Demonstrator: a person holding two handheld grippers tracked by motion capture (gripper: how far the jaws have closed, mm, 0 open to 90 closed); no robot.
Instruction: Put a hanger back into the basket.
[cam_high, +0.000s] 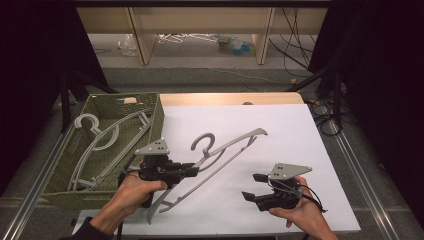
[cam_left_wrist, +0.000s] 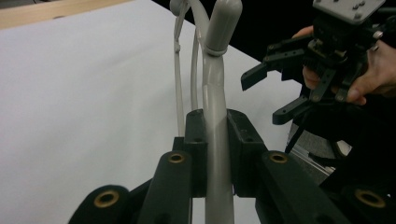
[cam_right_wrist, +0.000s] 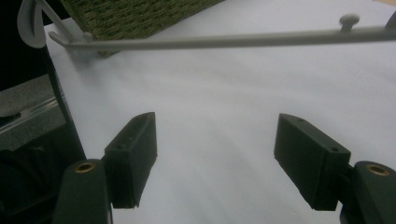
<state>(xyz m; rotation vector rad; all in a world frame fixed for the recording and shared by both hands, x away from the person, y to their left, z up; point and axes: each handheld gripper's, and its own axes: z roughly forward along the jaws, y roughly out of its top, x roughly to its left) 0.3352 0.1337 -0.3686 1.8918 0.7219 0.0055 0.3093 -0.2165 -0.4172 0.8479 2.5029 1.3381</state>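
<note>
My left gripper (cam_high: 192, 170) is clamped on the grey plastic clothes hanger (cam_high: 227, 145), which stands tilted above the white table sheet (cam_high: 300, 130), just beside the green woven basket (cam_high: 155, 117). My right gripper (cam_high: 254, 186) holds nothing, its jaws apart, near the hanger's lower bar.

**Inspector:** Left edge of the table?

**Assistant:** Blocked by the olive woven rectangular basket (cam_high: 156, 116), whose walls stand up from the surface, with pale grey plastic hangers (cam_high: 102, 140) lying inside.

**Inspector:** Centre?

**Assistant:** A grey plastic coat hanger (cam_high: 227, 150) slants across it, from near the front edge toward the middle, just beside the basket's right wall.

**Inspector:** Open passage?

**Assistant:** The white sheet (cam_high: 280, 125) lies bare along the far edge, the right edge and the far right corner.
</note>
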